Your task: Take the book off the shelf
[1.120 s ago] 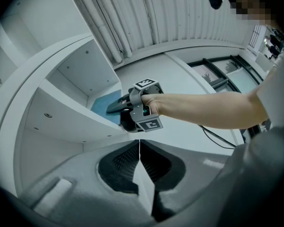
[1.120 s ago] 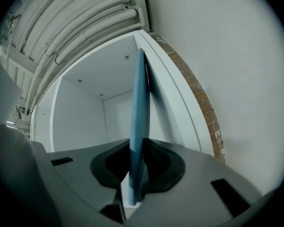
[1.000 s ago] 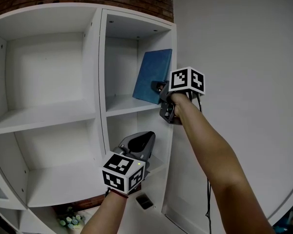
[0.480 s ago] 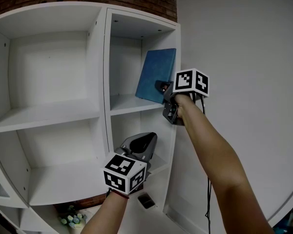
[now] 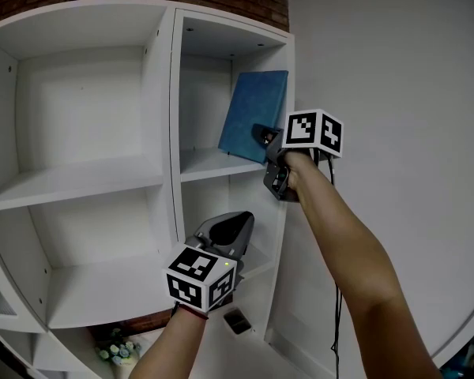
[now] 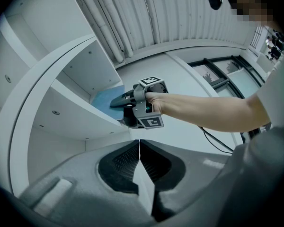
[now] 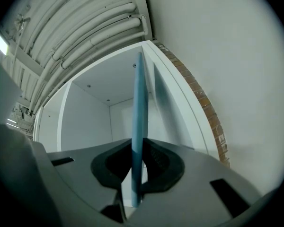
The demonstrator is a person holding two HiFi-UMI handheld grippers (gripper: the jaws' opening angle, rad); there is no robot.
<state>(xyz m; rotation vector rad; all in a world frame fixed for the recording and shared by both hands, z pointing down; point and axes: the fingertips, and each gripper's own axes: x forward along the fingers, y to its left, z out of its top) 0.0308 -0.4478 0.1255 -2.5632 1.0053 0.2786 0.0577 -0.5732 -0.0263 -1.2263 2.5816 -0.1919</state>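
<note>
The book's (image 5: 253, 117) cover is seen in the head view only; edge-on, it is pinched by the right hand-held gripper (image 7: 137, 171). The left hand-held gripper (image 6: 139, 145), at 7 o'clock, is pressed together.

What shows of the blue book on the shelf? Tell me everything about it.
The blue book is thin, closed, with a plain matte cover, no print visible. It stands tilted in the upper right compartment of the white shelf, top leaning toward the right side panel. The right gripper pinches its lower near edge, fingers pressed on both covers.
</note>
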